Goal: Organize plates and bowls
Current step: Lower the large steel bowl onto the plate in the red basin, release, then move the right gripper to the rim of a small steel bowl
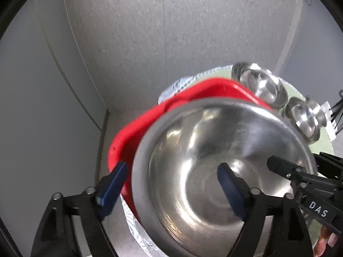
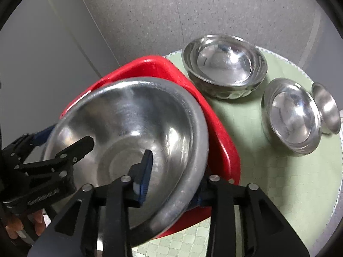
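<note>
A large steel bowl (image 1: 214, 160) (image 2: 128, 132) is tilted over a red plastic basin (image 1: 133, 132) (image 2: 220, 141). My left gripper (image 1: 171, 184) straddles the bowl's left rim, one blue pad inside and one outside, jaws wide apart. My right gripper (image 2: 173, 177) straddles the bowl's right rim the same way; its outer finger is mostly hidden behind the rim. Each gripper shows in the other's view, the right gripper at the right edge (image 1: 300, 177) and the left gripper at the left edge (image 2: 53, 154).
On the round table's green cloth (image 2: 268, 171) stand nested steel bowls (image 2: 225, 66) (image 1: 259, 81), a smaller steel bowl (image 2: 291, 115) (image 1: 302, 115) and a small one beside it (image 2: 328, 107). Grey walls lie behind and to the left.
</note>
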{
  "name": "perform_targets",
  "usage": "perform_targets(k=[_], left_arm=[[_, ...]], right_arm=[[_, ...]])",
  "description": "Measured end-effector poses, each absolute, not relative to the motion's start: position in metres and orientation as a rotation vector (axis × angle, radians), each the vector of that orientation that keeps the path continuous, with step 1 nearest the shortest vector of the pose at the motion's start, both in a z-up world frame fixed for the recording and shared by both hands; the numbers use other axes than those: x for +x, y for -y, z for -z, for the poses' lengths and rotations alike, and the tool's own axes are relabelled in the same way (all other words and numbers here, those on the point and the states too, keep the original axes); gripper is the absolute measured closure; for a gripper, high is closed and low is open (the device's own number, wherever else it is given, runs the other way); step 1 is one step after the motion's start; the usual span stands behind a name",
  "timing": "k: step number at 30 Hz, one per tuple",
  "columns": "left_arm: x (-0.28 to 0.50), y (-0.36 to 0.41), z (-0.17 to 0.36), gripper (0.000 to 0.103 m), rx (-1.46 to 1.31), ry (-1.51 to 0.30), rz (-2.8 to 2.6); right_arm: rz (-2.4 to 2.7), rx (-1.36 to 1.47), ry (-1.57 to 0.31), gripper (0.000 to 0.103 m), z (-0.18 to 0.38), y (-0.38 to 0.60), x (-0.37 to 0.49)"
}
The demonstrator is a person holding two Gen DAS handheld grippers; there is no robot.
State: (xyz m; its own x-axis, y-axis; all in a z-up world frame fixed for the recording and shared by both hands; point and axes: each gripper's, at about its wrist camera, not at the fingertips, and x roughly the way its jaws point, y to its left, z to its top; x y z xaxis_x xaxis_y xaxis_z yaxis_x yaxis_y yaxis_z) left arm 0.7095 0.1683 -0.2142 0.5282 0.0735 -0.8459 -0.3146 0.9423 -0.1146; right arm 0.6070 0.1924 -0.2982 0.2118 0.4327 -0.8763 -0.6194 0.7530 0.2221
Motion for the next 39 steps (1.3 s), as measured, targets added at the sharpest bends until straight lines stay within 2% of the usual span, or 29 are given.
perform_targets(k=[2, 3, 6, 10, 16, 25, 39], left_arm=[[0.706, -0.167, 0.209, 0.011, -0.264, -0.98, -0.237], [0.704, -0.166, 0.208, 0.011, -0.264, -0.977, -0.242], [0.692, -0.167, 0.204, 0.011, -0.273, -0.967, -0.266], [0.681, -0.162, 0.183, 0.011, -0.292, -0.9, -0.273], [0.661, -0.135, 0.13, 0.001, -0.286, -0.758, -0.239], [0.657, -0.047, 0.083, 0.001, -0.243, -0.655, -0.148], [0.753, 0.128, 0.086, 0.001, -0.313, -0.735, -0.241]], right_arm=[[-0.739, -0.18, -1.137, 0.054, 0.294, -0.189, 0.608], [-0.735, -0.177, -1.131, 0.05, 0.293, -0.187, 0.608], [-0.728, -0.152, -1.116, 0.049, 0.285, -0.18, 0.607], [-0.724, -0.109, -1.06, 0.035, 0.263, -0.159, 0.604], [-0.714, -0.042, -0.973, 0.032, 0.226, -0.117, 0.599], [-0.678, 0.024, -0.847, 0.024, 0.177, -0.02, 0.622], [-0.772, -0.08, -0.9, 0.022, 0.209, 0.105, 0.755]])
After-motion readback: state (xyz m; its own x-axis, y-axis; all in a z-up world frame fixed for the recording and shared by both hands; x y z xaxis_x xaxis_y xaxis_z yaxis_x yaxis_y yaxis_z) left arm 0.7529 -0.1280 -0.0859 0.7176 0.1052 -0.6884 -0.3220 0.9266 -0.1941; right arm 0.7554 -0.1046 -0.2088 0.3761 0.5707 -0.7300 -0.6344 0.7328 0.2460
